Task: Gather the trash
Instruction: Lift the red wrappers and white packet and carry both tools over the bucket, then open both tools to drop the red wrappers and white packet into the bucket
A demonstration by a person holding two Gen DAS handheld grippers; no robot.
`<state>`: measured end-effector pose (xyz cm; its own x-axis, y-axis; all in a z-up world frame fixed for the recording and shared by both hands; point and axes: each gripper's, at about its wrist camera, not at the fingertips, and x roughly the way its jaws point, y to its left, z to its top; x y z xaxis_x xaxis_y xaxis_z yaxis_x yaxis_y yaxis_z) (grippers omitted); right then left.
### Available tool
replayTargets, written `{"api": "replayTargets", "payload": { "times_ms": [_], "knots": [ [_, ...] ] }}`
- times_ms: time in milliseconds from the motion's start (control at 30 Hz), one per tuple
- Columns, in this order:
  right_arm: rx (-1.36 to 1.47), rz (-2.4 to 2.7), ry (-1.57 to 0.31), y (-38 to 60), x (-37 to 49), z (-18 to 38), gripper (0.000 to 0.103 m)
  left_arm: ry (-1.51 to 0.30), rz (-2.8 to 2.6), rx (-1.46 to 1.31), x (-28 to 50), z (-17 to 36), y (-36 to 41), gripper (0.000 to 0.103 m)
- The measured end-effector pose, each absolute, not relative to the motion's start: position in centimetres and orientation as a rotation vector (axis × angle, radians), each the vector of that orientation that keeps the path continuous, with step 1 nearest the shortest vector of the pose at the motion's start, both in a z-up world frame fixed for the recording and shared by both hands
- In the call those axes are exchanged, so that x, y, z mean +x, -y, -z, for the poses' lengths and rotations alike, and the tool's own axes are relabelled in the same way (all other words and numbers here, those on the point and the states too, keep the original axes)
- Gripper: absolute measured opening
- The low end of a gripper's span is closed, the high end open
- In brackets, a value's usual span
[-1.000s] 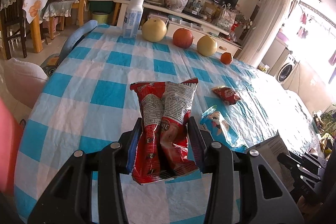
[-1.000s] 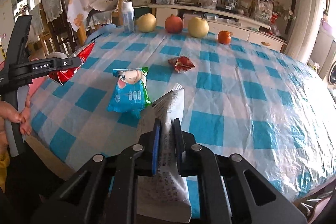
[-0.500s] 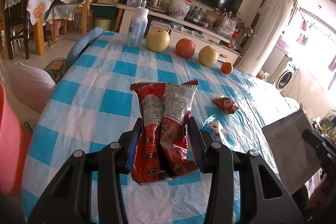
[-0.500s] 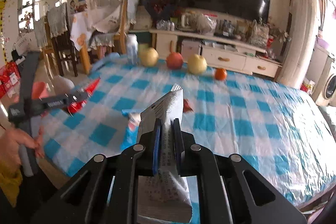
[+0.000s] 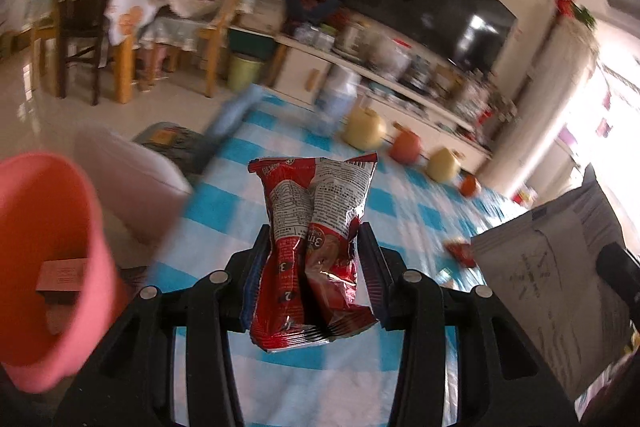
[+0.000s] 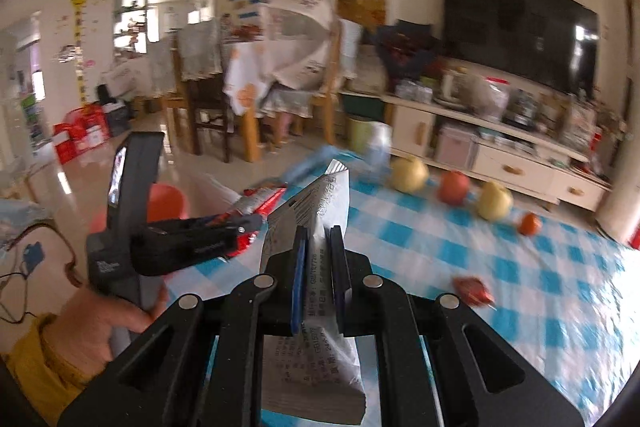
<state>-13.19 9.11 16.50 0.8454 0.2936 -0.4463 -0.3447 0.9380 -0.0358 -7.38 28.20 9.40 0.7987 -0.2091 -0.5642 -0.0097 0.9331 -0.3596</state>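
Note:
My left gripper (image 5: 314, 247) is shut on a red snack bag (image 5: 316, 223), held upright above the near left edge of the blue-checked table (image 5: 256, 227). A pink bin (image 5: 48, 259) stands below and to its left, with a small box inside. My right gripper (image 6: 319, 255) is shut on a folded white printed paper (image 6: 316, 203), which also shows at the right in the left wrist view as the paper (image 5: 548, 279). In the right wrist view the left gripper (image 6: 244, 227) with its red bag (image 6: 260, 201) hangs just left of the paper. A small red wrapper (image 6: 472, 291) lies on the table.
Two pale round fruits (image 6: 408, 173) (image 6: 495, 201), a red one (image 6: 453, 187) and a small orange (image 6: 530, 223) line the table's far edge beside a blurred bottle (image 6: 378, 143). A white stool (image 5: 132, 187) stands left of the table. A hand in a yellow sleeve (image 6: 92, 327) holds the left gripper.
Both grippers have risen and swung left with their loads. The pink bin has come fully into the left wrist view, and the paper is closer to the left gripper. The blue packet has dropped from sight.

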Motion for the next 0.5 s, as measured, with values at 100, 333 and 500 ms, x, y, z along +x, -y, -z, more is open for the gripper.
{"api": "replayTargets", "payload": {
  "times_ms": [100, 333, 500],
  "knots": [
    [-0.108, -0.409, -0.443, -12.2, -11.6, -16.8, 0.013, -0.622, 0.012, -0.409, -7.7, -9.7, -31.9, 0.044],
    [-0.065, -0.575, -0.456, -20.5, -7.5, -16.7, 0.013, -0.585, -0.271, -0.509, -9.2, -9.4, -40.9, 0.044],
    [-0.067, -0.663, -0.498, -26.8, -5.0, -15.4, 0.013, -0.569, -0.419, -0.569, -10.5, -8.9, -45.8, 0.044]
  ]
}}
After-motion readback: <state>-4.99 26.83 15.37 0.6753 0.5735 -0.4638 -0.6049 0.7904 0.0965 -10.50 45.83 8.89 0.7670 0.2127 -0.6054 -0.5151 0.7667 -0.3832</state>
